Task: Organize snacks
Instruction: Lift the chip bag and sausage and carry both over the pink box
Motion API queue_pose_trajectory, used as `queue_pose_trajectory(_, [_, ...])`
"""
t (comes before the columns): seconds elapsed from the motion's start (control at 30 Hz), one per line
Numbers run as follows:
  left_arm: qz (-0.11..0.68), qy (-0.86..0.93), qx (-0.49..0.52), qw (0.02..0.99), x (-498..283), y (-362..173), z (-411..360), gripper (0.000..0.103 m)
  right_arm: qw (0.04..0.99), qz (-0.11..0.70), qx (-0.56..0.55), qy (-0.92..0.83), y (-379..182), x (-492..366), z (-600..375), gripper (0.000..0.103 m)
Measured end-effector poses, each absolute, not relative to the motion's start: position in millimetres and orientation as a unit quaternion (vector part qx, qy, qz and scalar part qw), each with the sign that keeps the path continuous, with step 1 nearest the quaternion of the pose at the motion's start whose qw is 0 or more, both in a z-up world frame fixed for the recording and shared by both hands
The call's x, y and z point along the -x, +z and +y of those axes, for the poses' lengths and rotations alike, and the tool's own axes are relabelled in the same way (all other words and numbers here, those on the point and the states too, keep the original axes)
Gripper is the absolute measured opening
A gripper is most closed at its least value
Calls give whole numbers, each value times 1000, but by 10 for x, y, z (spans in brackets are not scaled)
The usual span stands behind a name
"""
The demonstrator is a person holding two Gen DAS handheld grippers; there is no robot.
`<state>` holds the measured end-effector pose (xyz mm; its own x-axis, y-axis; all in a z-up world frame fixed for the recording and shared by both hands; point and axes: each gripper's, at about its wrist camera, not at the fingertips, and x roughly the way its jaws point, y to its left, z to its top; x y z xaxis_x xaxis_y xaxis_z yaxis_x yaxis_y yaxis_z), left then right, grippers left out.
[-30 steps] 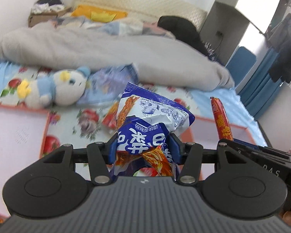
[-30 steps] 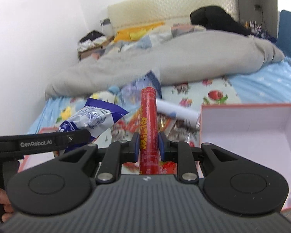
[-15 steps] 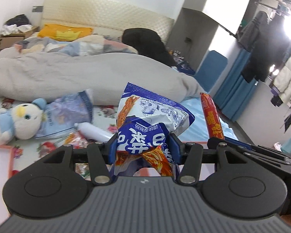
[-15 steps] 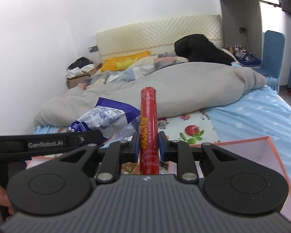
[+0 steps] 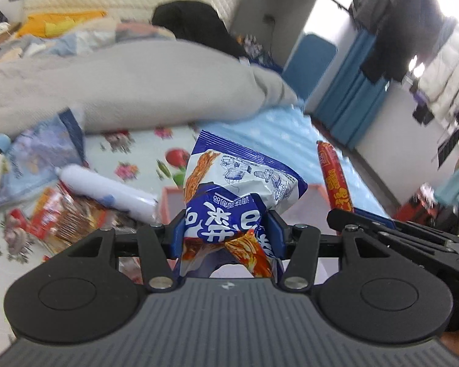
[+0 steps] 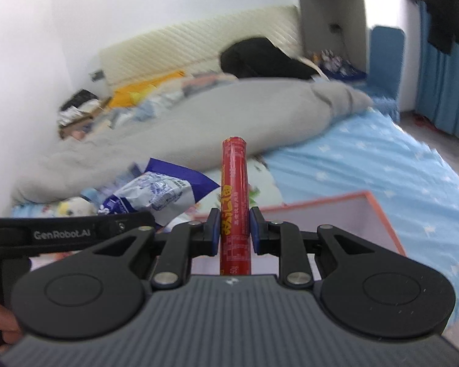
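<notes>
Left wrist view: your left claw (image 5: 226, 232) is clamped on a crumpled blue-and-white bag (image 5: 238, 189). The bag stands up and forward out of the jaws, its sealed top edge farthest from you and tilted down to the right, its lower end hanging below the fingers toward the claw body. Right of the claw, the red sausage (image 5: 333, 177) rises from your right claw, long axis near upright and leaning slightly left at the top. Beyond the bag a pink-rimmed box (image 5: 168, 194) lies on the bed. Left of and ahead of the claw lie a white tube (image 5: 107, 191) and red packets (image 5: 64, 214), touching.

Right wrist view: your right claw (image 6: 235, 229) is closed narrowly on the sausage (image 6: 234, 195), gripped near its lower third. Its long axis runs straight ahead along the fingers, tip pointing away from you. The box (image 6: 379, 211) sits directly below and ahead, extending right. To the left, the bag (image 6: 162, 194) shows above your left claw, held level with the right one.
</notes>
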<state>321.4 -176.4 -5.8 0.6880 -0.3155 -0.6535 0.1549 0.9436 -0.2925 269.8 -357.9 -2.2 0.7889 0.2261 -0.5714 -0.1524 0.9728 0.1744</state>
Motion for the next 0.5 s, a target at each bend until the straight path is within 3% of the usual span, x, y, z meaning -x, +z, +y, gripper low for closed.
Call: queue_pose_trajectory(0.5, [471,-134,51,870,-3832,-1136,-2313,59,903,418,-78,62,-1104,-3060,-3950,24])
